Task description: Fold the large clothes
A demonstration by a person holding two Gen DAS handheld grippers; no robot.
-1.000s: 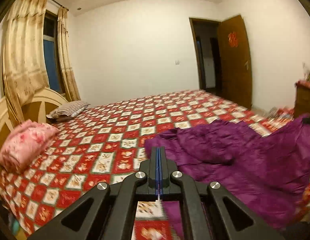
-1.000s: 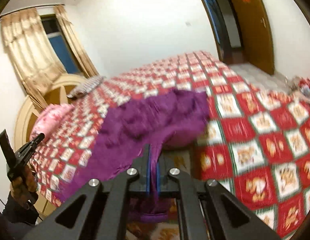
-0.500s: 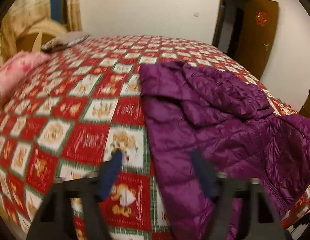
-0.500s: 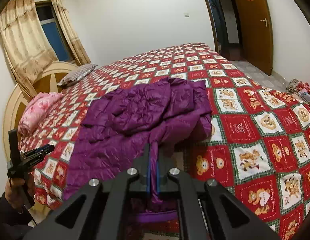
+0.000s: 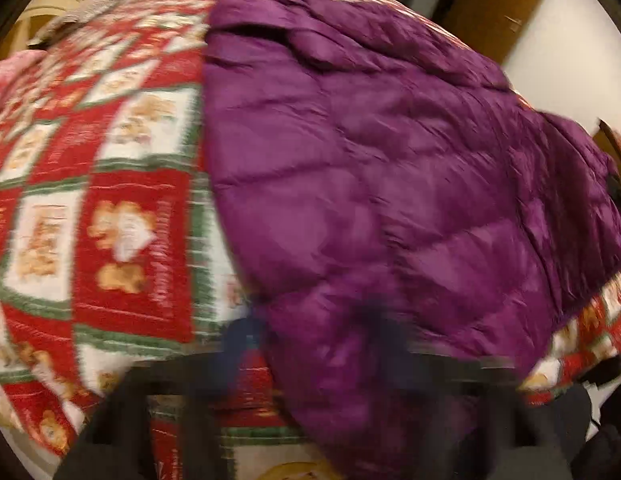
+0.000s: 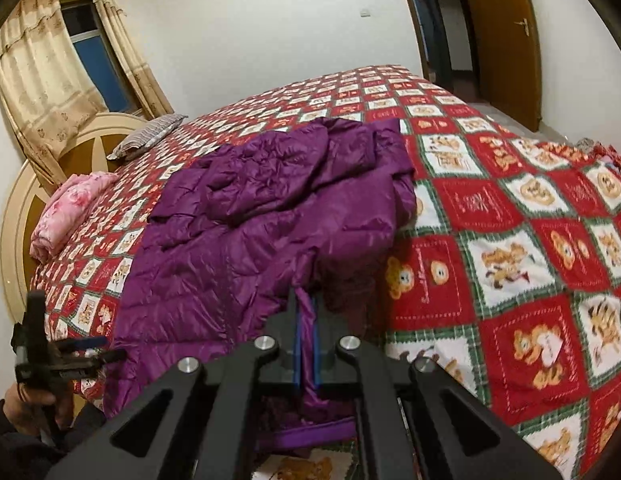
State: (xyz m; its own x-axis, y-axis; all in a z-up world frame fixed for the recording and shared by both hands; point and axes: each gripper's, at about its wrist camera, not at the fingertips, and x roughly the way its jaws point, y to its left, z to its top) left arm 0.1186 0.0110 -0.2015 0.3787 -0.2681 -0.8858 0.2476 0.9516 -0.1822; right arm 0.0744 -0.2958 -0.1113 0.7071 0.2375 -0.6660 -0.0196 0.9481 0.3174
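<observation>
A purple quilted down jacket (image 6: pixel 262 216) lies crumpled on the red patchwork bedspread (image 6: pixel 510 216). My right gripper (image 6: pixel 306 312) is shut on a fold of the jacket's near edge and holds it just above the bed. My left gripper (image 5: pixel 310 336) is open, motion-blurred, and straddles the jacket's near left edge (image 5: pixel 390 200); one fingertip (image 5: pixel 238 336) is over the bedspread (image 5: pixel 110 220). The left gripper also shows in the right wrist view (image 6: pixel 98 348), open, beside the jacket's left side.
A pink folded quilt (image 6: pixel 66 212) and a striped pillow (image 6: pixel 150 140) lie by the round headboard (image 6: pixel 18 216). A curtained window (image 6: pixel 90 44) is behind. An open brown door (image 6: pixel 502 36) is at the far right.
My left gripper opened from shut, tipped down and moved close onto the jacket's left edge. My right gripper stayed shut on the jacket, and the jacket settled flatter on the bed.
</observation>
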